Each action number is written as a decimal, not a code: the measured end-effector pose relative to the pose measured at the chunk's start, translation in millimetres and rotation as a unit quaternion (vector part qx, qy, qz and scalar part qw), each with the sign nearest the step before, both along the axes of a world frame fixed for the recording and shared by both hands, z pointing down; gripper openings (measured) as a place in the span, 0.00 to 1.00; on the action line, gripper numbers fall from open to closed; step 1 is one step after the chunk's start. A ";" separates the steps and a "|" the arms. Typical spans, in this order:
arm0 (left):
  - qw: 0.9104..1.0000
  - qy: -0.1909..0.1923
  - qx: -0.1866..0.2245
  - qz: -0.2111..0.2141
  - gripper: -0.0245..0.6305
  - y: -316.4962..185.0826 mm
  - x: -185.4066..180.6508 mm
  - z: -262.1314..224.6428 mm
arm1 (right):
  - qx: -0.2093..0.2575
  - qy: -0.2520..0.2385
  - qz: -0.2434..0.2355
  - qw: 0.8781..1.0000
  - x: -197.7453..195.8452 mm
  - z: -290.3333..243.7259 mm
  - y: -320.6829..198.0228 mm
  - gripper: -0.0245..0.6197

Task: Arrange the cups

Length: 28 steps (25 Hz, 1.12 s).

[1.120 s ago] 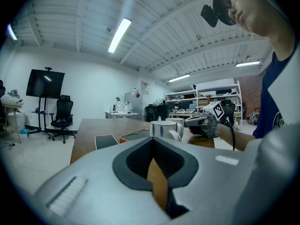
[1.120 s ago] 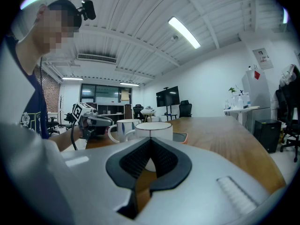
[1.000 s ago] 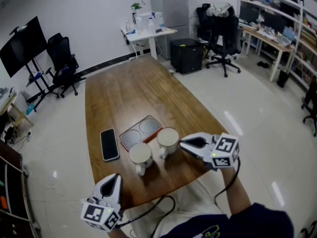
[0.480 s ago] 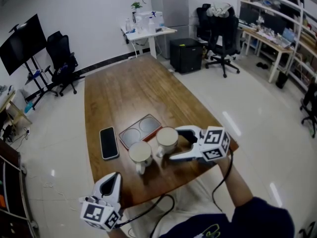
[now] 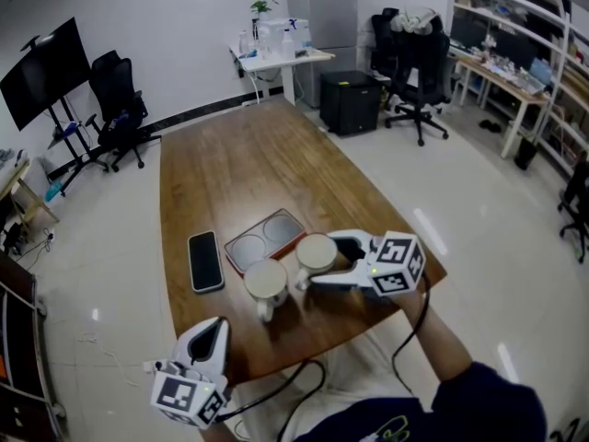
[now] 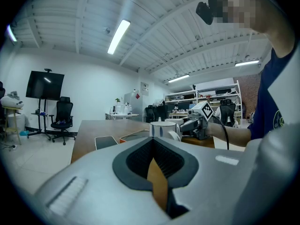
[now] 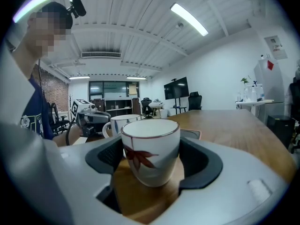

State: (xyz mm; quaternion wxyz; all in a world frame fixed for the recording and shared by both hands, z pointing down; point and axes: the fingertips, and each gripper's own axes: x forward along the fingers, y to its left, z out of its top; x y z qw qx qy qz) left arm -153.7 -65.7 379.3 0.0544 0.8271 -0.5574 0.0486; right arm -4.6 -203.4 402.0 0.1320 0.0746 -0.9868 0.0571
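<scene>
Two white cups stand side by side near the front edge of the brown table (image 5: 230, 168). The right cup (image 5: 316, 251) (image 7: 151, 149) has a red leaf print and stands between the jaws of my right gripper (image 5: 320, 261) (image 7: 152, 162). These jaws are closing and the pads lie against the cup's sides. The left cup (image 5: 265, 282) (image 7: 119, 122) (image 6: 161, 128), with blue marks and a handle, stands free. My left gripper (image 5: 210, 331) (image 6: 154, 172) hangs shut and empty off the table's front edge, pointing at the cups.
An orange-rimmed grey coaster tray (image 5: 264, 240) with two round recesses lies just behind the cups. A black phone (image 5: 205, 261) lies to its left. Office chairs, desks and a black cabinet (image 5: 348, 102) stand beyond the table's far end.
My right gripper was shut to the right of the leaf cup. It opened, moved left, and its jaws now stand around that cup. The left gripper stayed put.
</scene>
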 end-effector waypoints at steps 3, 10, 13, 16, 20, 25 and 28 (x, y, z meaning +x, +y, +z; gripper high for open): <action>1.000 0.000 0.001 0.000 0.04 0.7 0.6 -0.4 | 0.000 0.000 0.009 1.000 -0.2 -0.9 -0.8 0.60; 1.000 -0.003 0.003 0.001 0.04 2.0 3.9 1.6 | -0.050 -0.062 0.016 0.997 -2.7 -12.9 -3.7 0.60; 1.000 -0.006 0.007 0.003 0.04 1.7 6.5 1.6 | -0.105 -0.112 0.015 0.988 0.0 -22.2 -20.2 0.60; 1.000 -0.009 0.009 0.008 0.04 2.4 7.0 1.9 | -0.158 -0.158 0.014 0.975 -3.2 -30.4 -39.2 0.60; 1.000 -0.006 0.007 0.007 0.04 2.5 4.0 2.1 | -0.148 -0.144 0.007 0.978 -33.6 -48.7 -59.1 0.59; 1.000 -0.002 0.003 0.006 0.04 2.9 4.4 0.6 | -0.087 -0.088 -0.001 0.992 -86.3 -56.8 -76.9 0.59; 1.000 -0.002 0.002 0.011 0.04 3.8 7.0 2.8 | -0.089 -0.066 -0.011 0.994 -113.3 -45.0 -75.1 0.59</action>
